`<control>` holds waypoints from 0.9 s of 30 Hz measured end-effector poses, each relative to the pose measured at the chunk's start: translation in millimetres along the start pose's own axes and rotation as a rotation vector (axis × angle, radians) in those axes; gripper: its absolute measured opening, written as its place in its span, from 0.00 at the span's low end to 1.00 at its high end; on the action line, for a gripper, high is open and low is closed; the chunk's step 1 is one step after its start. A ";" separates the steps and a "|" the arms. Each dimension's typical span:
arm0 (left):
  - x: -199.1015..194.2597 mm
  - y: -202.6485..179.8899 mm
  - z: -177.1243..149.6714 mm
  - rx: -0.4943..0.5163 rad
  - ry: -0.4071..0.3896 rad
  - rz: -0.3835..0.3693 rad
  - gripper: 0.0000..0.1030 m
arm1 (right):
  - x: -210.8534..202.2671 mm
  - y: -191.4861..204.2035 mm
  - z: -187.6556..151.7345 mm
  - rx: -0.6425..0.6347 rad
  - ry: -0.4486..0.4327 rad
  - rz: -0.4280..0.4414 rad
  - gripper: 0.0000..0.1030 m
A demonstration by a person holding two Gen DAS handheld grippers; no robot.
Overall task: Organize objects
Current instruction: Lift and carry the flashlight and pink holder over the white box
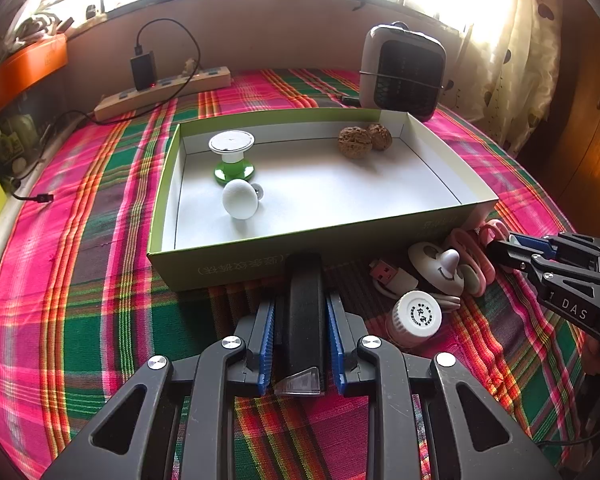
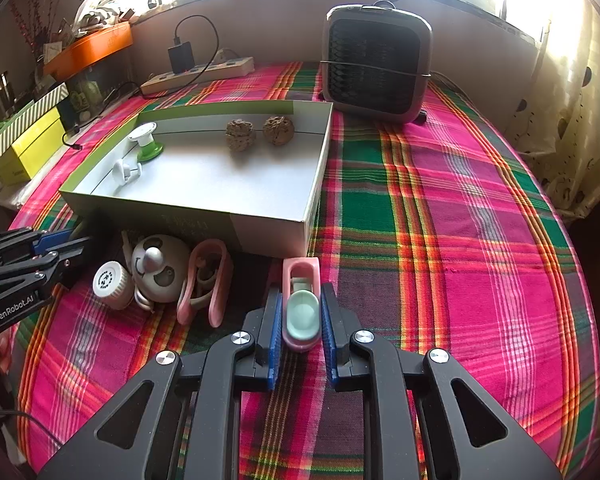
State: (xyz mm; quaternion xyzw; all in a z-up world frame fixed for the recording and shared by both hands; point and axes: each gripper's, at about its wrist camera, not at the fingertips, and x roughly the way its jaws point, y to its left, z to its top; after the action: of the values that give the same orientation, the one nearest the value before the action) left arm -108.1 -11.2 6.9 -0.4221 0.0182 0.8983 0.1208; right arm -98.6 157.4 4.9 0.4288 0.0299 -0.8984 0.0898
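Note:
A shallow green box (image 1: 260, 266) (image 2: 188, 220) with a white inside holds a green-and-white stand (image 1: 232, 156) (image 2: 146, 142), a white knob (image 1: 240, 199) and two walnuts (image 1: 364, 140) (image 2: 258, 131). My left gripper (image 1: 302, 312) is shut on a black rectangular object (image 1: 304, 312) in front of the box. My right gripper (image 2: 300, 316) is shut on a pink-and-mint clip (image 2: 301, 304) near the box's front right corner. On the cloth lie a white bottle (image 1: 416, 318) (image 2: 110, 282), a white round panda-face gadget (image 1: 444, 266) (image 2: 160, 268), a USB cable (image 1: 388, 274) and pink clips (image 2: 208, 284).
A grey heater (image 1: 404, 72) (image 2: 376, 64) stands behind the box. A power strip (image 1: 164, 94) (image 2: 198, 72) with a black charger lies at the back left. Yellow and orange boxes (image 2: 32, 148) line the left edge. The plaid cloth (image 2: 460, 240) stretches to the right.

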 end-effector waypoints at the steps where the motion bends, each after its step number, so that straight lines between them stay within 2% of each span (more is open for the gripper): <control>1: -0.1 0.3 0.0 0.000 0.000 0.000 0.20 | 0.0 0.0 0.0 0.001 0.000 -0.001 0.18; 15: -1.9 0.2 -1.8 -0.006 0.002 -0.010 0.20 | -2.9 0.4 -1.4 0.006 -0.008 0.002 0.18; 27: -22.3 -5.1 4.5 0.000 -0.039 -0.015 0.20 | -16.6 2.5 3.5 0.001 -0.037 0.005 0.18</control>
State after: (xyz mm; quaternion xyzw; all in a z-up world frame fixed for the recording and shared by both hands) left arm -96.6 -10.1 27.1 -0.4049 0.0126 0.9053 0.1277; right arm -90.5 156.8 20.1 0.4123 0.0267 -0.9060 0.0922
